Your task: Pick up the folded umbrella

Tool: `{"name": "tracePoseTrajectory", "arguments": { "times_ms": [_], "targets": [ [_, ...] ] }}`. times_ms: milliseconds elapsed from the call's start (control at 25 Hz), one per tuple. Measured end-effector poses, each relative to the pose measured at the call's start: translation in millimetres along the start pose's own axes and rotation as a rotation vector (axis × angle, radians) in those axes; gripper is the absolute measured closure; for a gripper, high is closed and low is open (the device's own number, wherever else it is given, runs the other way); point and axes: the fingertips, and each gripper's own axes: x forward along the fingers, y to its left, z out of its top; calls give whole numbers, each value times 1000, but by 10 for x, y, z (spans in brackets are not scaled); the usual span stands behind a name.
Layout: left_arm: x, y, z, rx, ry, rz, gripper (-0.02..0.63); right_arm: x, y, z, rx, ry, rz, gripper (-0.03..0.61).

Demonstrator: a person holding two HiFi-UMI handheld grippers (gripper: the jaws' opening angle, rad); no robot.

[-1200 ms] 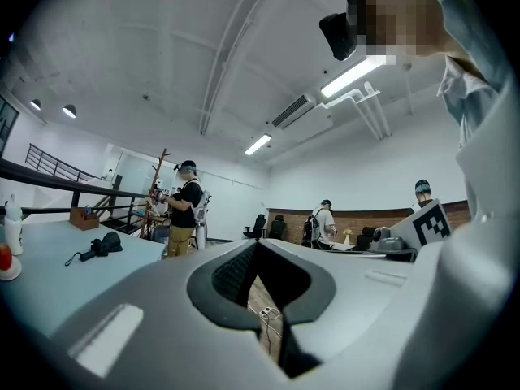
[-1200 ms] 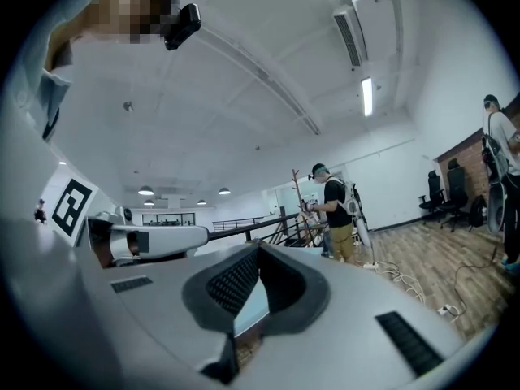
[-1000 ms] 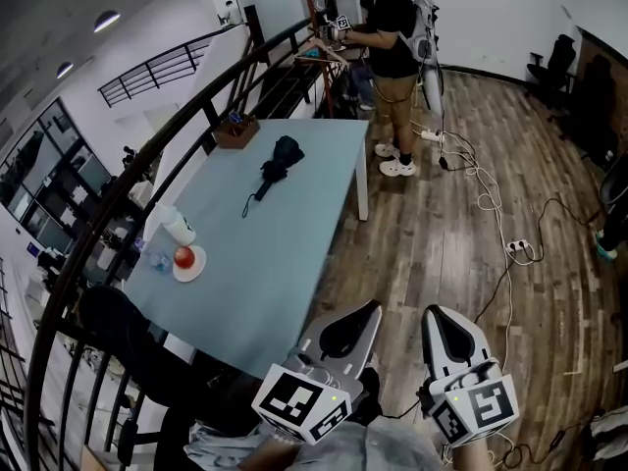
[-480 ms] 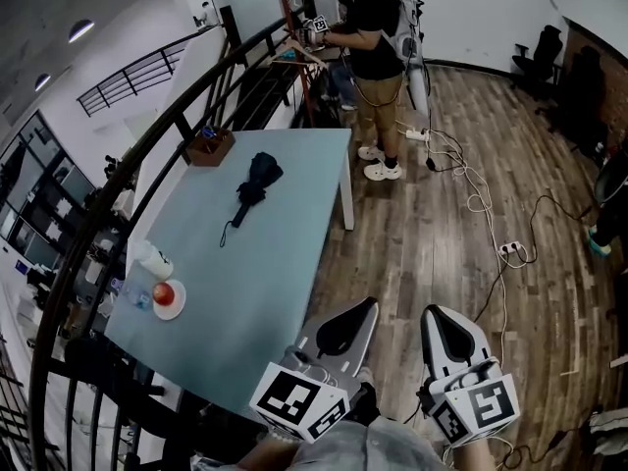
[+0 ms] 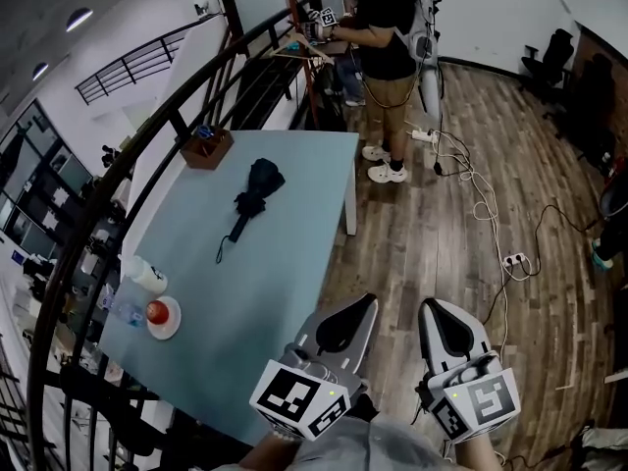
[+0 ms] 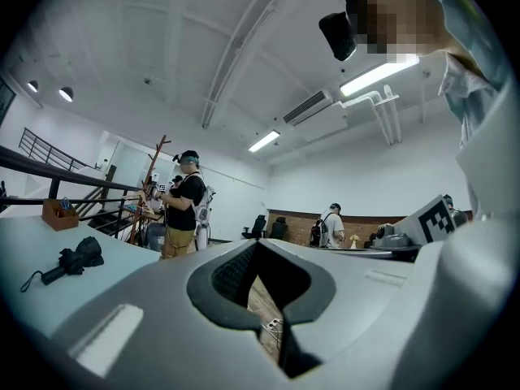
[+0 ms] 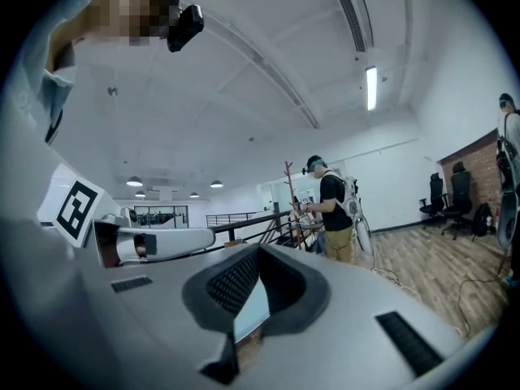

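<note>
Now lower in view, folded umbrella (image 5: 253, 190) points away (strap (image 5: 222, 251) nearest).

Umbrella (image 5: 253, 189) on table (image 5: 285, 263) middle, box (image 5: 206, 148) behind it at far-left corner, plate (image 5: 162, 319) at near-left edge, person (image 5: 390, 27) beyond far end.

Dark wood-plank floor (image 5: 442, 234) under you, with cables (image 5: 488, 204) and a power strip (image 5: 517, 259) trailing across it. Pale blue table (image 5: 294, 263) on your left, alongside a black railing (image 5: 126, 170). White walls (image 5: 491, 8). Brick wall (image 5: 601, 77) and office chairs (image 5: 548, 62) far right. Strip lights (image 6: 380, 75) overhead.
</note>
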Motion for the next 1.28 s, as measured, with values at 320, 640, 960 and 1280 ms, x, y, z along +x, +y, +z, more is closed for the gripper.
{"name": "tracePoseTrajectory", "arguments": {
  "times_ms": [320, 640, 960, 1280],
  "targets": [
    [220, 382, 19, -14, -11, 22, 609, 427, -117, 32, -16, 9, 9, 578],
    [281, 617, 21, -15, -10, 52, 609, 570, -255, -1, -17, 19, -17, 578],
    [408, 733, -24, 1, 10, 85, 609, 736, -459, -22, -2, 9, -3, 578],
    [829, 926, -67, 9, 23, 168, 609, 1176, -840, -33, 23, -1, 86, 580]
  ]
}}
